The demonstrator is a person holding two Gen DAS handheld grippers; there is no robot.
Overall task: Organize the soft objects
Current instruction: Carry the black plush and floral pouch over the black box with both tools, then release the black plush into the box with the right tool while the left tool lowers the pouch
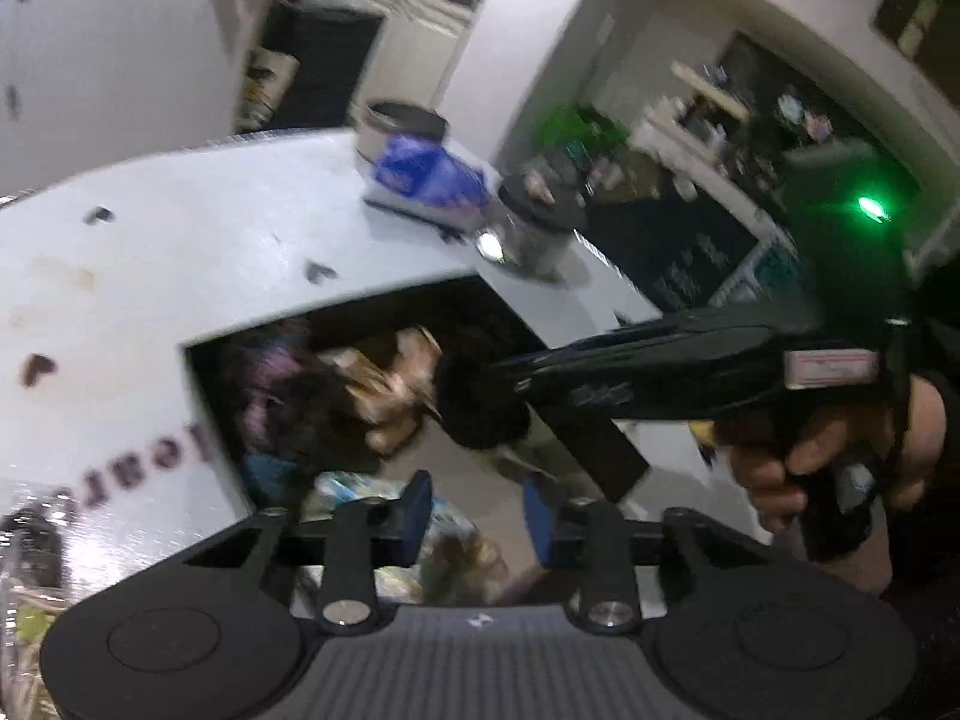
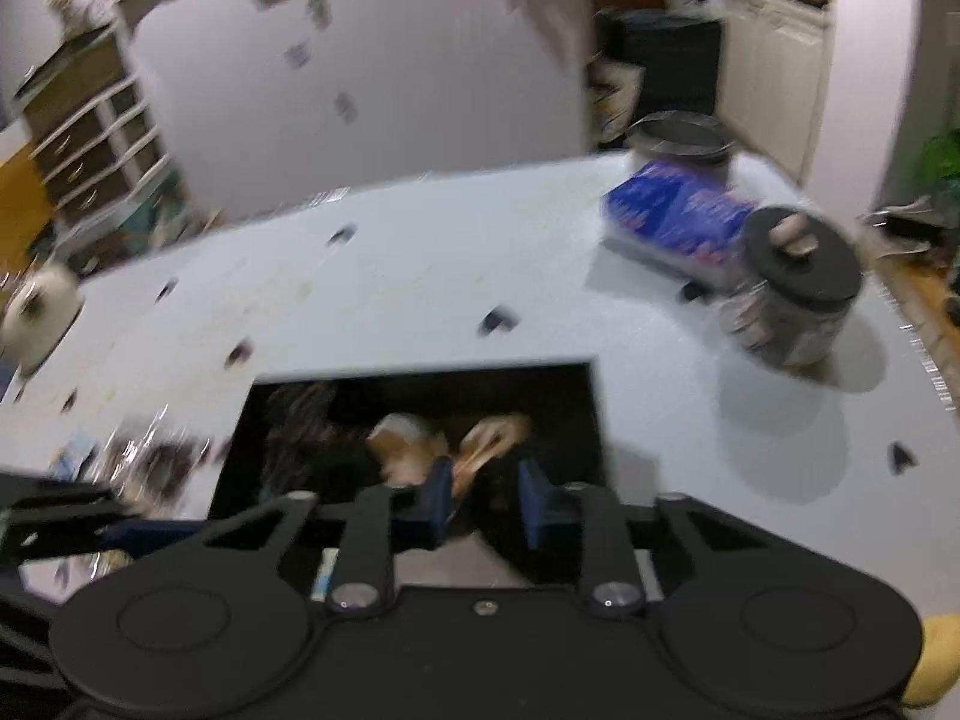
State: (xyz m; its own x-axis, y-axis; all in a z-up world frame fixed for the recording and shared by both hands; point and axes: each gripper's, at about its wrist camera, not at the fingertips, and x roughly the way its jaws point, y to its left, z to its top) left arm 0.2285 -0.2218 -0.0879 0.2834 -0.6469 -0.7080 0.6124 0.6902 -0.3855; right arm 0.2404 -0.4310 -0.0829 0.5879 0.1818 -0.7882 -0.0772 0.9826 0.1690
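Green light (image 1: 873, 208) on the right gripper (image 1: 510, 369) shows from the left wrist only.

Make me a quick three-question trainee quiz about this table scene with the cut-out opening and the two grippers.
1. True or false: the black-lidded jar lies on its side.
2. What sits between the two jars? A) blue packet B) paper roll C) mug
3. Where are the soft toys?

Key:
1. False, it stands upright on the white table.
2. A, the blue packet.
3. In the rectangular opening, below the right gripper.

left tool (image 1: 477, 519) narrowed, right tool (image 2: 483, 504) narrowed
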